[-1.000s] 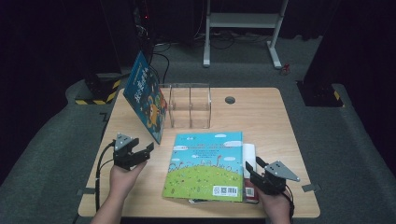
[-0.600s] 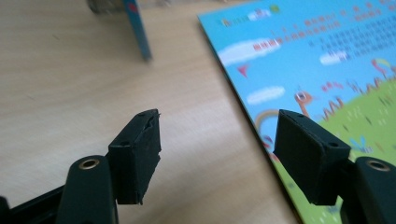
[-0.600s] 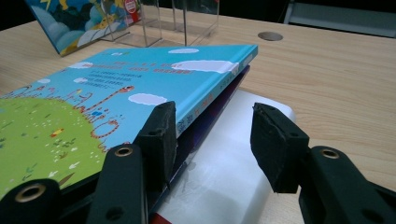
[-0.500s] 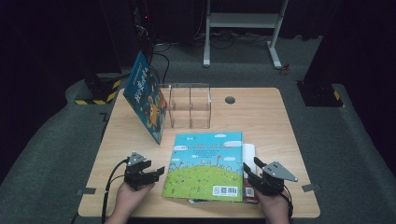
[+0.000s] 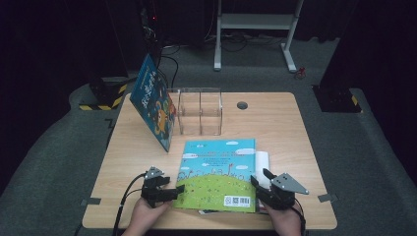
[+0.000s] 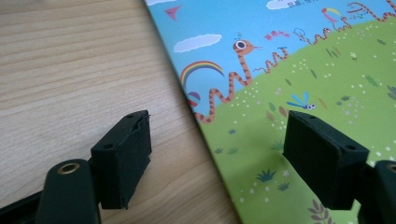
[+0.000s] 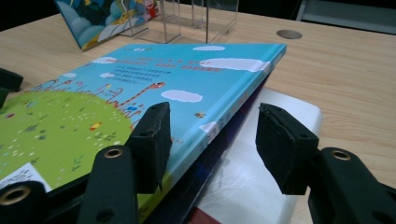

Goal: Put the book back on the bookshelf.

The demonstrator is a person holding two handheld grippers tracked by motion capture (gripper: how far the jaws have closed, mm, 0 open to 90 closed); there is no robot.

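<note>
We hold both grippers open at the bottom of the frame, the left gripper (image 5: 164, 191) and right gripper (image 5: 268, 189) straddling opposite edges of the picture book (image 5: 219, 174) lying lower centre. If the right jaws also catch the white book (image 7: 261, 154) beneath, we risk dragging both.

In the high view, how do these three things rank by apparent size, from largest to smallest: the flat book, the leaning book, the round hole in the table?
1. The flat book, nearest the camera, so its lead is partly nearness.
2. The leaning book, seen at a slant.
3. The round hole, clearly smallest.
</note>
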